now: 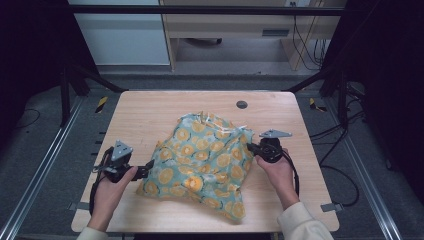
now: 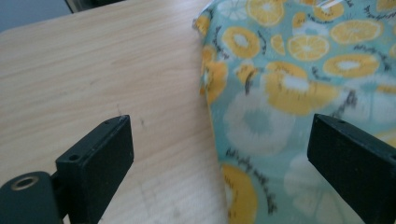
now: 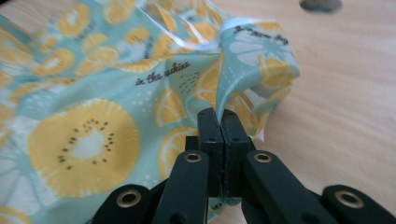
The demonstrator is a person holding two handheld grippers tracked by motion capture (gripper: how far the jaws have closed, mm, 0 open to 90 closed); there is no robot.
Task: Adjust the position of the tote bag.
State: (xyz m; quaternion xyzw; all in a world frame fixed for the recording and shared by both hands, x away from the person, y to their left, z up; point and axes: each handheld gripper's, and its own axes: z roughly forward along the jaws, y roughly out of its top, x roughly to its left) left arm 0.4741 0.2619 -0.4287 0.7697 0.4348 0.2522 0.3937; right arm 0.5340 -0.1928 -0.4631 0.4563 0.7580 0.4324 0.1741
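A person sits at a pale wooden surface (image 1: 150, 115) and holds a two-jaw claw in each hand. Between the two claws lies a crumpled bag (image 1: 205, 162) of thin material, teal and printed with orange and yellow citrus slices. It is bunched up and puffed, with a strip of clear plastic showing near its top edge; whether anything is inside it cannot be told, since the fabric hides its interior.

In the right gripper view, small black script on the bag reads "in the sunshine" or something close to it; the last word is too soft to read for certain. More script runs along a fold higher up, too blurred to make out.

The right claw (image 3: 218, 122) is clenched, its two black jaws pressed flat together with a pinch of the bag's folded edge caught between them. The rest of the bag spreads away to the left of this claw and beyond it, while bare wood lies to its right. In the high view the right claw (image 1: 253, 148) meets the bag's right side, held by the right hand (image 1: 276, 172).

The left claw (image 2: 219, 140) is released, jaws spread wide and gripping nothing. The bag's edge lies between and just ahead of the jaws, nearer the right-hand jaw, with bare wood before the left-hand jaw. In the high view the left claw (image 1: 146, 167), held by the left hand (image 1: 111, 190), sits just beside the bag's lower left corner.

A small dark round disc (image 1: 242, 104) is set into the surface beyond the bag, well apart from both claws.
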